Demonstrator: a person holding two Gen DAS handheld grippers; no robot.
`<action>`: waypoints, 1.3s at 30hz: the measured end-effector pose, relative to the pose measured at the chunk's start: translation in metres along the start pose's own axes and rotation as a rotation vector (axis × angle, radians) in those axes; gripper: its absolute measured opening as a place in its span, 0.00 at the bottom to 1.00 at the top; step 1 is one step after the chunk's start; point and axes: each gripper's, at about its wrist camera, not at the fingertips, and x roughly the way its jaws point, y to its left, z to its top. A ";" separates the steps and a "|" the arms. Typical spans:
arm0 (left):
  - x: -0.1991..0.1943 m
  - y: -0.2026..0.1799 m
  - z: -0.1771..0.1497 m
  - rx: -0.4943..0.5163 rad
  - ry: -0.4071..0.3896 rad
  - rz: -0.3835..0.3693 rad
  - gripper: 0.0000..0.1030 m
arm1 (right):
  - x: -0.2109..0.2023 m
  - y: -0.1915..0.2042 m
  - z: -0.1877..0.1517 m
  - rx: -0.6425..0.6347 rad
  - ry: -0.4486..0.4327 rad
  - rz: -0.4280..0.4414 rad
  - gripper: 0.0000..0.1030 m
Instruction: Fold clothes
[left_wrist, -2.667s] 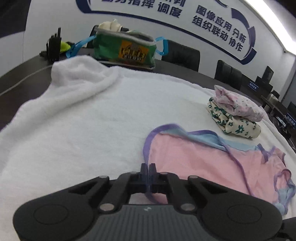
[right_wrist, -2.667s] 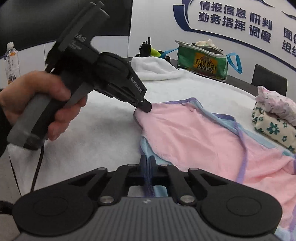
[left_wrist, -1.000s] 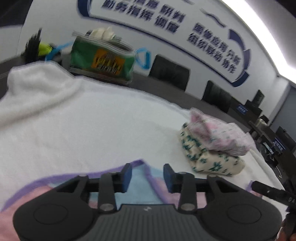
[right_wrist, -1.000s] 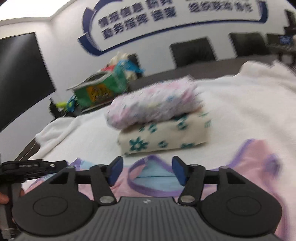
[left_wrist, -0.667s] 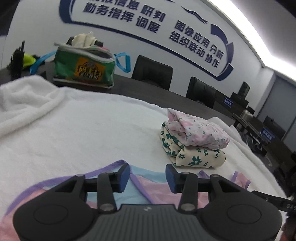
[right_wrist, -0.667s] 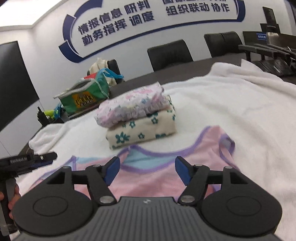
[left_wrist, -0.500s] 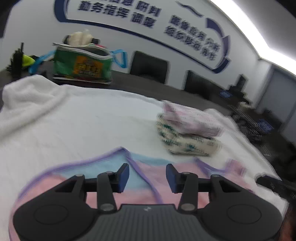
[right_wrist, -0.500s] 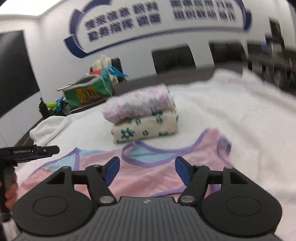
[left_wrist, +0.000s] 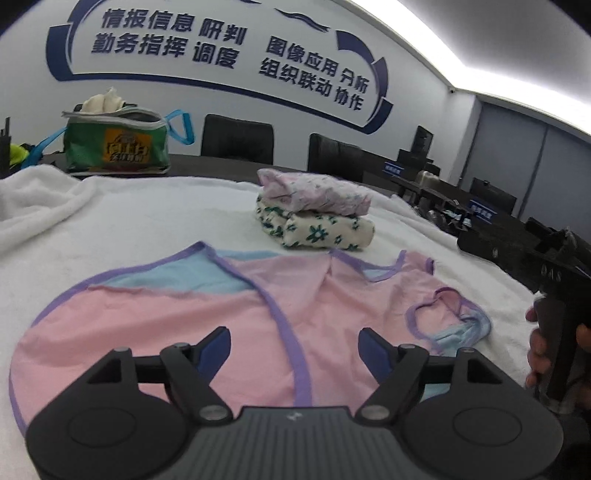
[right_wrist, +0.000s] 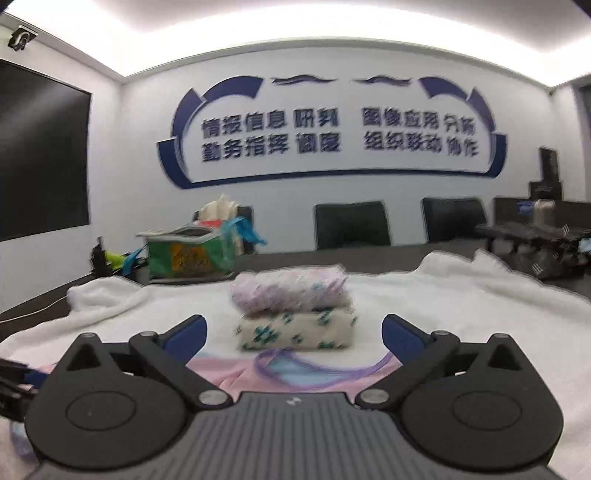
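A pink vest (left_wrist: 229, 325) with lilac binding and a pale blue lining lay spread on a white towel (left_wrist: 140, 221) that covered the table. It was partly folded, creased down the middle, with one small lilac-edged strap loop curled at its right side. Just beyond it sat a stack of two folded garments (left_wrist: 314, 214), a pink speckled one on top of a cream one with green flowers.

The left gripper (left_wrist: 293, 349) hung over the vest with its jaws opening and nothing pinched between them. The right gripper (right_wrist: 293, 334) also had its jaws opening, wide apart, with only the far stack showing in the gap; it gripped nothing.

The near hem of the vest was hidden under the gripper bodies. In the right wrist view the whole scene was smeared, and the vest showed only as a strip. A hand (left_wrist: 539, 347) was cut off at the frame's edge.

A green bag (left_wrist: 114, 147) bore a yellow label too small to read. The blue Chinese lettering (left_wrist: 229, 44) on the wall was sharp in the left view.
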 end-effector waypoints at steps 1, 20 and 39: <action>0.003 0.002 -0.002 0.004 0.008 0.018 0.74 | 0.006 0.000 -0.005 -0.002 0.040 0.011 1.00; 0.005 0.013 -0.006 -0.013 0.024 -0.002 0.83 | 0.031 -0.017 -0.042 0.067 0.163 -0.084 0.99; 0.000 0.015 -0.008 -0.026 0.034 0.002 0.83 | 0.031 -0.025 -0.044 0.139 0.184 -0.079 1.00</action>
